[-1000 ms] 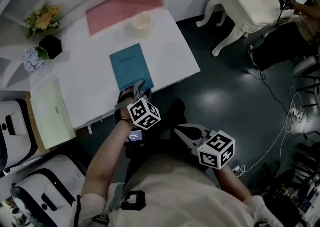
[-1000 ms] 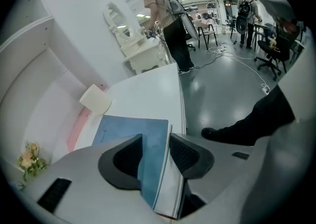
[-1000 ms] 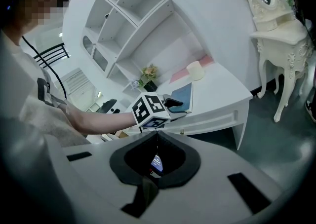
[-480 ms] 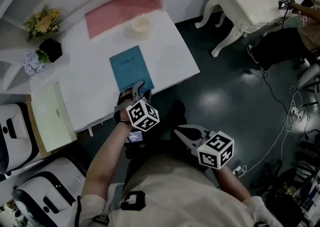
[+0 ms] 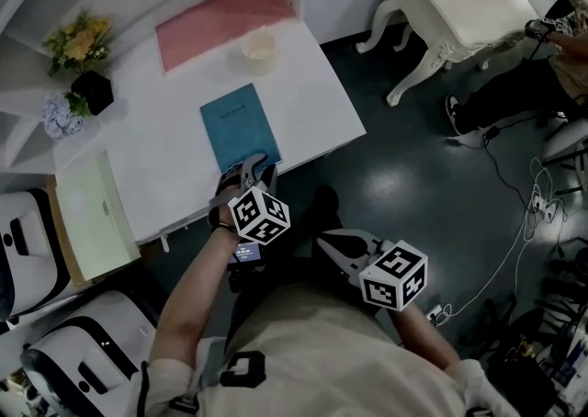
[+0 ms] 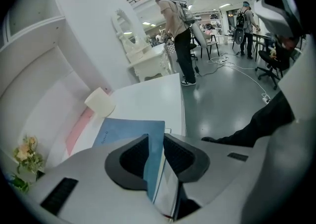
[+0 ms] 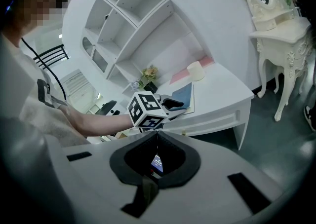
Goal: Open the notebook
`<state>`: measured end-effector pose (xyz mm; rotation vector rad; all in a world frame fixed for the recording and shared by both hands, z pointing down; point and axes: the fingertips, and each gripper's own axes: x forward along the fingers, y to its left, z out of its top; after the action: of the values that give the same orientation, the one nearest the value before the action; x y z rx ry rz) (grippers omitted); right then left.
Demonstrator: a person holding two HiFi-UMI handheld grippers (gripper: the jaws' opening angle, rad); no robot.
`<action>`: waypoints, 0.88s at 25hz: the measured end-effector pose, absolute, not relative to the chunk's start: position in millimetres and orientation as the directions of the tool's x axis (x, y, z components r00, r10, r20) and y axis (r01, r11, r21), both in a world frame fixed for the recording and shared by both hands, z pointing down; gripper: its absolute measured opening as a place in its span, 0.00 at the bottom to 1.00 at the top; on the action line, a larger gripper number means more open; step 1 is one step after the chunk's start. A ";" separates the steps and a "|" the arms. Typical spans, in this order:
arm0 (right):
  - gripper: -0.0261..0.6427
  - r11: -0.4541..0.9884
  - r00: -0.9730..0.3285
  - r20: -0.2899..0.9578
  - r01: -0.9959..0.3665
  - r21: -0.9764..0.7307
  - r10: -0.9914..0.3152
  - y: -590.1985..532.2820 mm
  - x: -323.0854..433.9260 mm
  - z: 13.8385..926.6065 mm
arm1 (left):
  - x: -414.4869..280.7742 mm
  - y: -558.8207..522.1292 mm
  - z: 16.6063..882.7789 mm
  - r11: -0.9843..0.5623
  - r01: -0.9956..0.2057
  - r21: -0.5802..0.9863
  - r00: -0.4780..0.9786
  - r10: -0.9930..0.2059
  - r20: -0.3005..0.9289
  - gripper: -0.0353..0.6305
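Observation:
A teal notebook [image 5: 237, 126] lies shut on the white table [image 5: 312, 84], its near edge at the table's front. My left gripper [image 5: 253, 165] is at that near edge, pointing steeply down. In the left gripper view the blue cover [image 6: 126, 131] runs into the gap of the left gripper [image 6: 155, 141], with white page edges beside the right pad. Its jaws are closing and a narrow gap still shows. My right gripper [image 5: 323, 242] hangs below the table over the dark floor; the right gripper [image 7: 157, 139] has its pads together on nothing. From there the notebook [image 7: 185, 94] shows on the tabletop.
Behind the notebook stand a cream cup [image 5: 260, 46] and a pink mat [image 5: 220, 13]. Flowers [image 5: 78, 39] sit at the table's far left and a pale green folder [image 5: 92, 208] at its left end. An ornate white table [image 5: 459, 2] and a seated person [image 5: 551, 48] are at the right.
My left gripper has edged slightly along the notebook's near edge. The right gripper has stayed where it was.

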<state>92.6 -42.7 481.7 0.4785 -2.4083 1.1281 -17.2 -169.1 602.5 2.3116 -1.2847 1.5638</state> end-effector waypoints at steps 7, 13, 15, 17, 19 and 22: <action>0.07 0.608 -0.845 0.519 -0.481 -0.632 -0.130 -42.4 95.1 480.1 | -16.8 -170.8 599.5 -0.622 -0.695 -0.361 0.128 -0.601 0.789 0.13; 0.07 0.608 -0.846 0.517 -0.481 -0.632 -0.132 -43.4 96.9 479.8 | -19.6 -174.0 591.2 -0.569 -0.766 -0.299 0.154 -0.614 0.774 0.10; 0.07 0.608 -0.846 0.516 -0.481 -0.632 -0.132 -43.9 97.6 480.0 | -20.4 -175.5 587.9 -0.544 -0.795 -0.267 0.166 -0.618 0.768 0.09; 0.07 0.609 -0.846 0.517 -0.480 -0.631 -0.130 -43.8 96.9 480.6 | -22.3 -176.6 586.0 -0.518 -0.827 -0.219 0.184 -0.617 0.765 0.09; 0.07 0.612 -0.846 0.518 -0.478 -0.630 -0.127 -43.1 96.2 480.9 | -25.0 -177.4 583.1 -0.487 -0.857 -0.167 0.204 -0.620 0.758 0.09; 0.07 0.615 -0.845 0.520 -0.478 -0.628 -0.126 -42.5 97.0 480.5 | -28.5 -179.1 575.6 -0.440 -0.892 -0.105 0.225 -0.633 0.740 0.08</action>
<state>97.0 -42.5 480.5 0.4791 -2.4128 1.1167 -28.5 -179.1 575.6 2.1631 -1.4167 1.0519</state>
